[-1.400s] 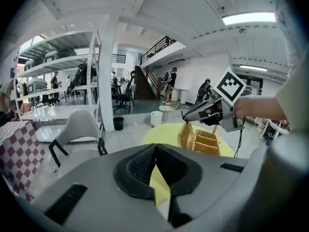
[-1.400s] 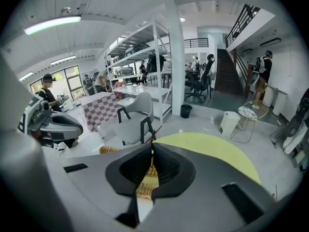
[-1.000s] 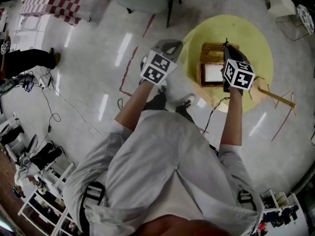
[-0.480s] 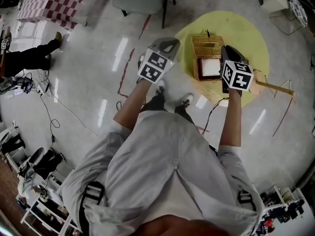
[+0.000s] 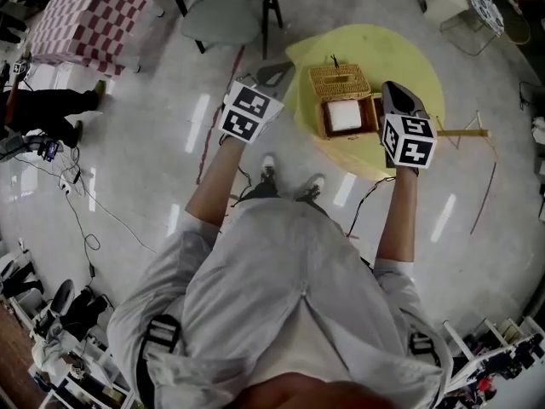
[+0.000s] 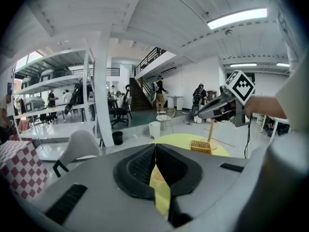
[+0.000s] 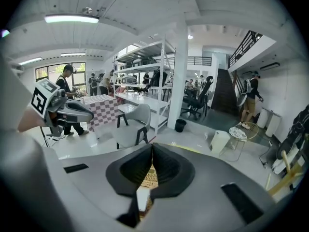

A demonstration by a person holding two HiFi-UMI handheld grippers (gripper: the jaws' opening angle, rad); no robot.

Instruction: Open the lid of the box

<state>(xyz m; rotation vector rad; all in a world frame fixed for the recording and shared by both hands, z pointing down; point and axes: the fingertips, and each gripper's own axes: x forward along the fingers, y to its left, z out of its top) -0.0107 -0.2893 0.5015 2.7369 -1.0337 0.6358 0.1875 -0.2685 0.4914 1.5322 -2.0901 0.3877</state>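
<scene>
Though the table [image 5: 400, 45] is crowded at its right edge by your arm, you can see the box [image 5: 373, 118] standing near its middle with its white inside bare. The lid [image 5: 339, 81] lies swung back on the far side, so I judge the opening done. Your 2 tools hold nothing. The left gripper [image 5: 279, 71] hovers left of the box, clenched on air. The right gripper [image 5: 394, 89], just right of the box, is closing its jaws together, empty. Only pulling away seems left.
</scene>
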